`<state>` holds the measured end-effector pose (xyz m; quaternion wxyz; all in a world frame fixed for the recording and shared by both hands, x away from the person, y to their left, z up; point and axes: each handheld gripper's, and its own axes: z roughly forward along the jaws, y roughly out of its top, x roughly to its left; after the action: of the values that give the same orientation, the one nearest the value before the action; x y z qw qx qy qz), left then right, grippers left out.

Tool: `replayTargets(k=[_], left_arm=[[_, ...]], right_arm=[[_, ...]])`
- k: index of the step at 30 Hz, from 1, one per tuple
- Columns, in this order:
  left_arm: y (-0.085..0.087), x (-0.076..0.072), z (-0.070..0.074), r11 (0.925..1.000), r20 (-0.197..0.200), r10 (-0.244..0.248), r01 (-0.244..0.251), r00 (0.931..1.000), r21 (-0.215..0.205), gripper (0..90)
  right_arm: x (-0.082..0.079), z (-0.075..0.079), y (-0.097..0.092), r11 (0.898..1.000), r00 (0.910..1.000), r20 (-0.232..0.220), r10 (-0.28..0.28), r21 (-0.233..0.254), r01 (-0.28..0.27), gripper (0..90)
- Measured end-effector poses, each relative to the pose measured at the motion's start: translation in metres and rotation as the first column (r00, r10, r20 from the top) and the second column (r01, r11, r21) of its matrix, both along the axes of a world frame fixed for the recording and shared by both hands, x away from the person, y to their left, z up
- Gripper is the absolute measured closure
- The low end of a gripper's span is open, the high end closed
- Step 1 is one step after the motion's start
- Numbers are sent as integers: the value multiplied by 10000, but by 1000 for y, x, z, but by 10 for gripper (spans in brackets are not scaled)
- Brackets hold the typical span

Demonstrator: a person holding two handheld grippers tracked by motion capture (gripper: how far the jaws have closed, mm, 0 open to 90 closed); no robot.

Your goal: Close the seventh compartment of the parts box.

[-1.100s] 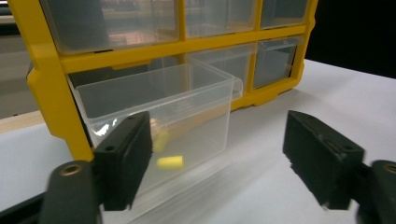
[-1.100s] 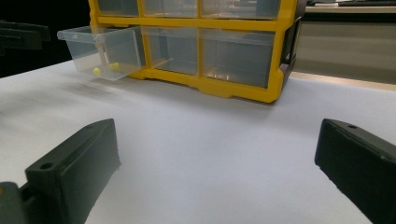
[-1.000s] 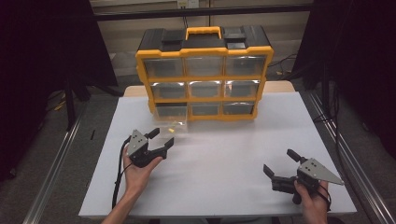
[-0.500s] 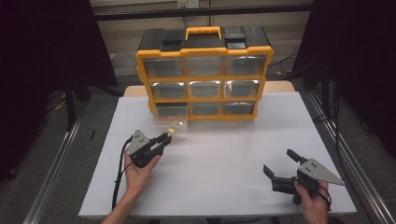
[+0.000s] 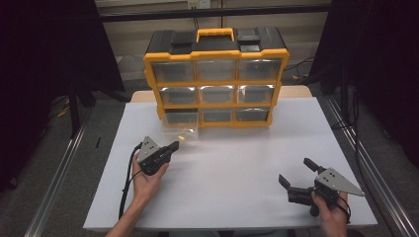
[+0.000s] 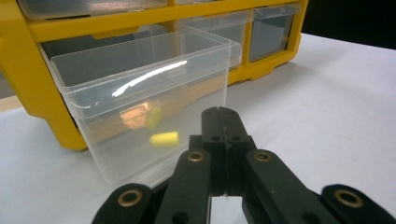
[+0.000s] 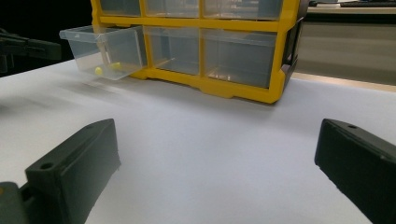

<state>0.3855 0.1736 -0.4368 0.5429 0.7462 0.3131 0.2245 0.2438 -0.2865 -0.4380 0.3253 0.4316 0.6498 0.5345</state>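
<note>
White table (image 5: 237,168) in a dark room, yellow drawer cabinet (image 5: 216,74) at the far edge. Bottom-left clear drawer (image 6: 140,102) pulled out, yellow earplug (image 6: 164,138) lying inside. Left gripper (image 6: 221,116) just closed, jaws pressed together on nothing, tips just before the drawer front. Right gripper (image 5: 296,178) wide open, empty, near the front-right corner. Bare tabletop between.

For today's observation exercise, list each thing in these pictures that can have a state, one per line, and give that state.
Left hand-held gripper: jaws have just been closing, now shut, nothing between them.
Right hand-held gripper: open, holding nothing.
Bottom-left drawer: pulled out of the organiser, holding small yellow pieces.
Other drawers: pushed in.
Organiser: upright at the table's far edge, yellow handle folded down.
</note>
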Motion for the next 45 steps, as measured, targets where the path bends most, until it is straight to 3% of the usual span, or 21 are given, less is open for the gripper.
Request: replayTargets(k=[4,6,15,20,21,23,28,32,33,45], left_arm=[[1,5,-1,9995,-219,174,-180,9996,-270,900],[1,7,-2,9998,-208,202,-204,9996,-89,900],[-2,17,-3,9989,-360,339,-351,9988,-310,900],[-2,24,-4,9990,-331,403,-410,9986,-188,900],[-2,25,-4,9992,-222,386,-385,9990,65,900],[-3,27,-6,9991,-348,419,-422,9985,-98,900],[-6,31,-7,9990,-283,446,-444,9986,62,900],[-6,34,-3,9980,-335,552,-562,9979,-289,900],[-7,35,-2,9984,-233,550,-553,9982,-123,900],[-8,40,-2,9989,-79,457,-456,9989,59,900]], right_arm=[[0,0,0,10000,10000,11,-17,-21,17,0],[0,0,0,10000,10000,-2,-21,-7,21,0],[0,0,0,10000,10000,-17,-11,-33,11,0],[0,0,0,10000,10000,-18,-8,-7,8,0],[0,0,0,10000,10000,-11,-11,-6,11,0],[1,0,0,10000,10000,-9,-13,-5,13,0],[1,0,0,10000,10000,-37,-18,-4,18,0],[1,0,0,10000,10000,-39,-6,-18,6,0],[1,0,0,10000,10000,-45,-15,-2,15,0],[1,0,0,10000,10000,19,-10,-36,10,0]])
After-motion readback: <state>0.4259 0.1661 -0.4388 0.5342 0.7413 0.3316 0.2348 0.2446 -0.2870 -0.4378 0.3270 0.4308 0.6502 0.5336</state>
